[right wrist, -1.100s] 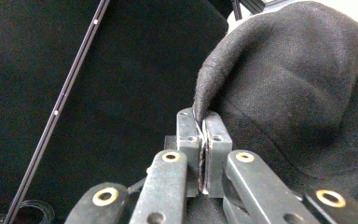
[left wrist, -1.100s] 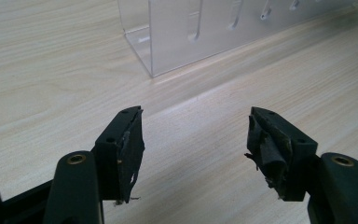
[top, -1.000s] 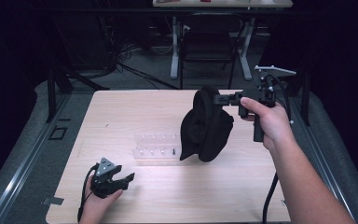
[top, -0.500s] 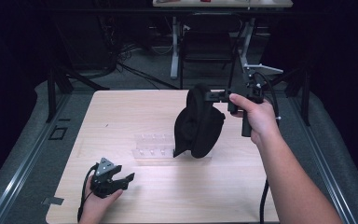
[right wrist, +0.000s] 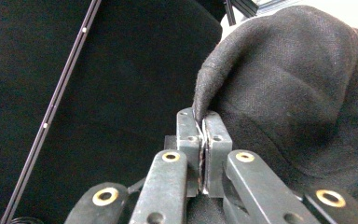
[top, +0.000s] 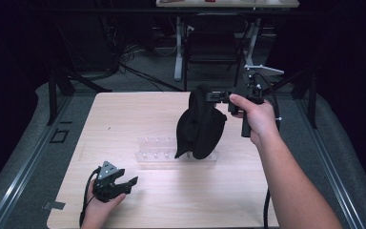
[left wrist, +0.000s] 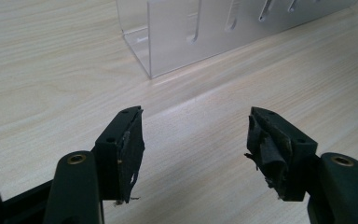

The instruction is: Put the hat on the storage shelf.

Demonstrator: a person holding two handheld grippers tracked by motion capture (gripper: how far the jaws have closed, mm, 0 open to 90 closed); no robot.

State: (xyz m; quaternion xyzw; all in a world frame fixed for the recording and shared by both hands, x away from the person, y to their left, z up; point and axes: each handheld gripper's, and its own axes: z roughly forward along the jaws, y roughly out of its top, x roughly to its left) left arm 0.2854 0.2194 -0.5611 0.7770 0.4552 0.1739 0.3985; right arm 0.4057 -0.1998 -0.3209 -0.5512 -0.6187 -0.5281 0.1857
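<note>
Inspection from frame left to right, high view. Left gripper [top: 124,183] is resting low on the wooden table [top: 124,119] at lower left, jaws spread wide and holding nothing; its own view is confirming the gap, with bare wood between the worn pads. Clear acrylic rack [top: 158,149] is sitting at centre frame, up and to the right of that gripper, long axis running across the picture. Black cloth cap [top: 199,125] is hanging right of centre, long axis near vertical, lower edge draping in front of the rack's right end. Right gripper [top: 219,96] is pinching the cap's upper edge, jaws clamped on the fabric. Judgement: the right hand is plainly nearer; any lowering is turning on the cap sitting over the rack's right end.
</note>
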